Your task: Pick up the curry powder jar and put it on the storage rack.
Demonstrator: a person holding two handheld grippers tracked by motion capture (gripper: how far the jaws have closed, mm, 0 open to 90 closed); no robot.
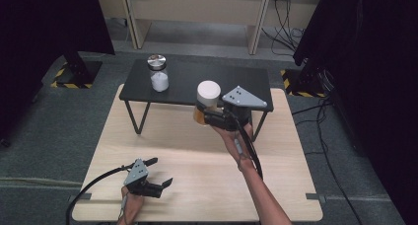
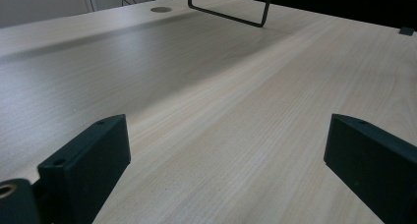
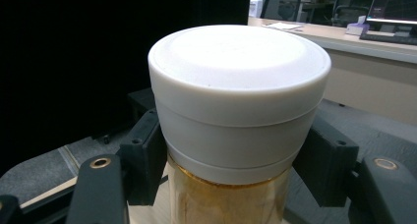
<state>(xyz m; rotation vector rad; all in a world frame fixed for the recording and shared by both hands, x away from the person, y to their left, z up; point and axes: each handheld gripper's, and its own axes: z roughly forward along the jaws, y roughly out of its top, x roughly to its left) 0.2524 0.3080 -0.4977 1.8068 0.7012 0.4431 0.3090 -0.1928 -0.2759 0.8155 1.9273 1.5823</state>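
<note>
A jar with a white lid [image 1: 208, 93] and amber contents hangs in the air by the front edge of the black shelf [image 1: 207, 79], with my right gripper [image 1: 209, 117] shut on its body. Up close in the right gripper view, the jar [image 3: 236, 111] sits between both jaws just below the lid. A second jar [image 1: 158, 73], with a silver lid and white contents, stands on the shelf's left part. My left gripper [image 1: 161, 171] rests low over the wooden table [image 1: 197, 185] near its front left, jaws wide apart with bare wood between them [image 2: 226, 150].
The black shelf stands on thin wire legs [image 1: 139, 117] at the back of the table; one leg [image 2: 231, 13] shows far off in the left gripper view. Dark curtains [image 1: 49, 18] hang on both sides, and cables [image 1: 286, 22] lie on the floor behind.
</note>
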